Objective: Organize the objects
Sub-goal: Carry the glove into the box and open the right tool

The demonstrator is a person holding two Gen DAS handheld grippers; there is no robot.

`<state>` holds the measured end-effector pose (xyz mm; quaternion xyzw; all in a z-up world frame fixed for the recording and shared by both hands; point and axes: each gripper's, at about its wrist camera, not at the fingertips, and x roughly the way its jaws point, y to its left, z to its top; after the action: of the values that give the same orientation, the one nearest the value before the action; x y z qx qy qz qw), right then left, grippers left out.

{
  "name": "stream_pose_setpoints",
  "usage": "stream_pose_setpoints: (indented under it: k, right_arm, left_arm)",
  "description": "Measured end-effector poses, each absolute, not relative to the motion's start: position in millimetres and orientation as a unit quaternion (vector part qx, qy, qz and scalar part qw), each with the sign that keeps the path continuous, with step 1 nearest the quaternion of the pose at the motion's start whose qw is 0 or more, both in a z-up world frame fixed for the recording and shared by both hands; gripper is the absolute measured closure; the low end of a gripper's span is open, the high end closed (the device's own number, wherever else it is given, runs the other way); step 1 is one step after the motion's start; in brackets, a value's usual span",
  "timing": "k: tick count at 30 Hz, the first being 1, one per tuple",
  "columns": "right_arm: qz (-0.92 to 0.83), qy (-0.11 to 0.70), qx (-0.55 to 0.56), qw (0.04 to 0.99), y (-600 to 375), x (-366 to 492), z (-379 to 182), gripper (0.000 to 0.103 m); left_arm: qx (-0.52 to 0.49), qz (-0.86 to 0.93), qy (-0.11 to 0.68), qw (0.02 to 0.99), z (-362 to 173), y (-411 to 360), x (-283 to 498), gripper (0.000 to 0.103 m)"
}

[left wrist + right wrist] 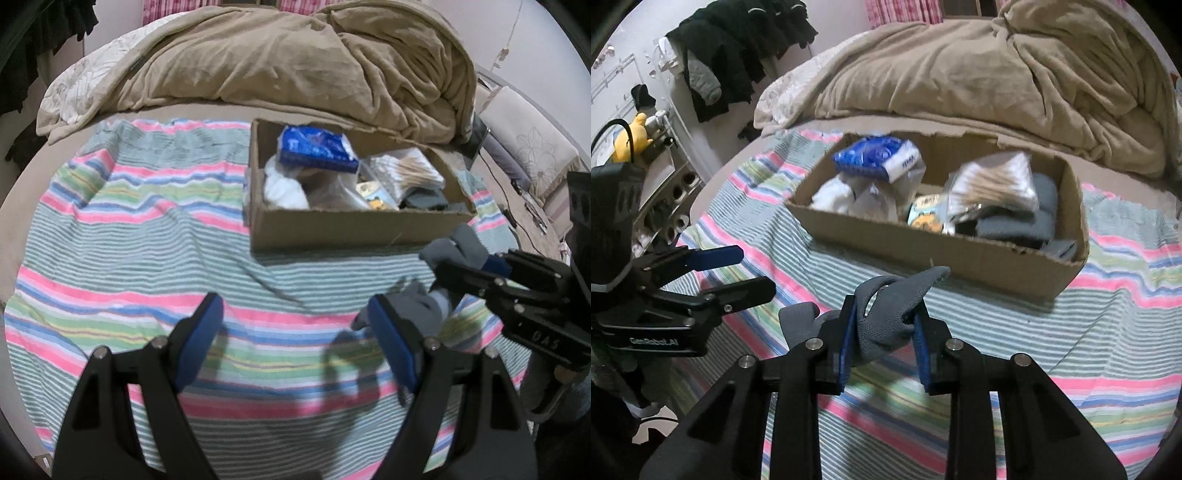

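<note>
Right gripper (884, 350) pinches a soft, knitted grey sock (890, 314) above the striped woven towel (1108, 332); rectangular cardboard box (942, 254) lies at 12 o'clock. Left gripper (295, 332), at 9 o'clock, spread wide, holds nothing.

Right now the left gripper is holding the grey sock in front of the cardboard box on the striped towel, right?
Not quite: the right gripper holds the grey sock, as the right wrist view shows. The left gripper is open and holds nothing. The rest stands: the sock is in front of the cardboard box on the striped towel.
</note>
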<state>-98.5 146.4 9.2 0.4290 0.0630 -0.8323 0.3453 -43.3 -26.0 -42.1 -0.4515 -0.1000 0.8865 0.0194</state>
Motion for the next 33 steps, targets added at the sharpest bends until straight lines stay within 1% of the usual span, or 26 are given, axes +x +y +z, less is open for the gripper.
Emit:
stream_pose_setpoints:
  k: [12,21,24,33]
  right_arm:
    - [-0.861,0.068,0.378,0.332,160.5,-117.5,50.9,0.073]
    - [-0.870,0.062,0.363,0.327,158.4,-147.0,60.2,0.073]
    - [-0.871,0.069,0.359,0.327,156.5,-158.7,59.1,0.073]
    - [-0.872,0.127,0.354,0.313,141.5,-184.9,47.3,0.073]
  left_arm:
    - [-0.426,0.899,-0.100,0.010,-25.0,-34.2,-58.5,0.021]
    - [-0.418,0.903,-0.102,0.003,-18.4,-40.3,-79.7,0.021]
    - [-0.416,0.903,-0.107,0.002,-20.7,-42.2,-86.3,0.021]
    - [-0.425,0.898,-0.116,0.002,-31.8,-48.6,-106.0,0.021]
